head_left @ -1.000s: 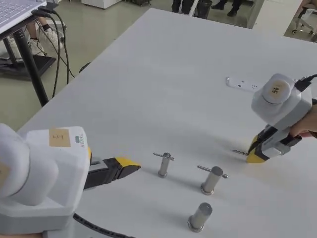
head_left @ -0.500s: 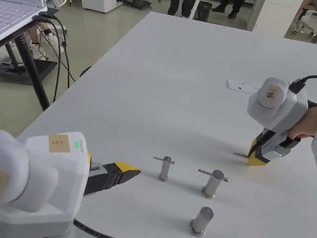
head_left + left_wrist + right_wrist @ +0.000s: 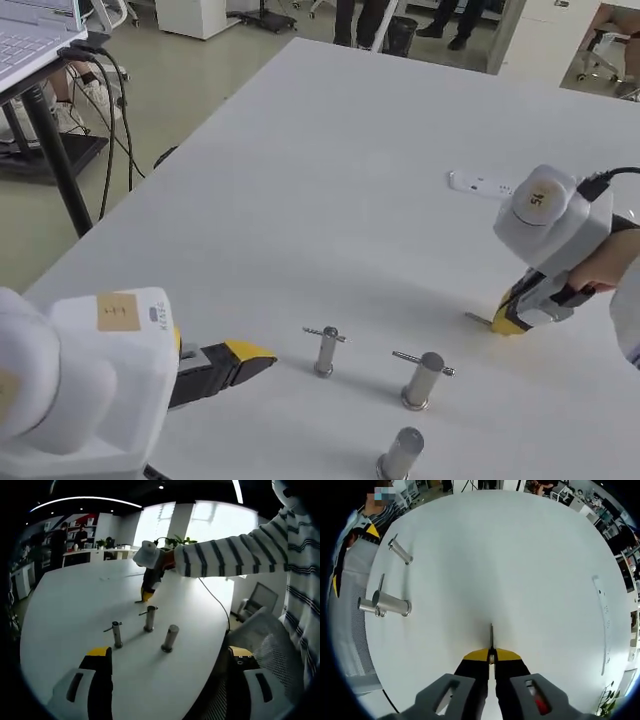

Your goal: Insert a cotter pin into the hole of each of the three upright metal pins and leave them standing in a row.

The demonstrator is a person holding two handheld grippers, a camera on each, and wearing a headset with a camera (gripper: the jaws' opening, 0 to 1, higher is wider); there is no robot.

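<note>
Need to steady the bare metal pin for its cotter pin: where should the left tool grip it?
Grip the bare metal pin low on its round shaft, just above the wider foot, with the open left tool coming in level from the left. It stands upright, and the two finished pins carry cotter pins near the top, so that end should probably stay free.

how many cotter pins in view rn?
3. One cotter pin through the leftmost upright pin, one through the middle pin, one pinched in the right gripper.

The right gripper [image 3: 507,323], pinching the cotter pin [image 3: 477,319], has tipped slightly more upright since a second ago.
</note>
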